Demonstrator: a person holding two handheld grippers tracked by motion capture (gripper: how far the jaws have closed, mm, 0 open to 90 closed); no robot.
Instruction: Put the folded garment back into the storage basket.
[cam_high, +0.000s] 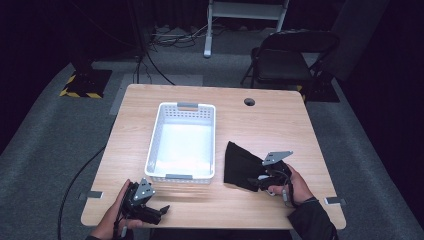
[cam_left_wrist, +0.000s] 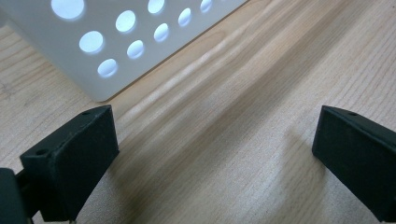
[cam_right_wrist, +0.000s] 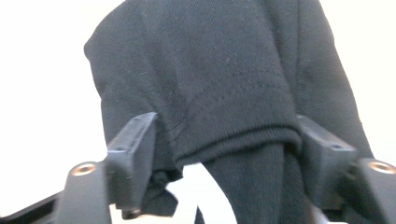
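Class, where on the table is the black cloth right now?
In the high view, the black cloth lies right of the white basket, its near edge between the right gripper's jaws.

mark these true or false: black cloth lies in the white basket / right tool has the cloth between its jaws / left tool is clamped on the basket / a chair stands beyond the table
1. The black knitted cloth lies in the white perforated plastic basket: false, it lies on the wooden table beside the basket.
2. The right tool has the cloth between its jaws: true.
3. The left tool is clamped on the basket: false, its jaws stand open over bare wood.
4. A black folding chair stands beyond the table: true.
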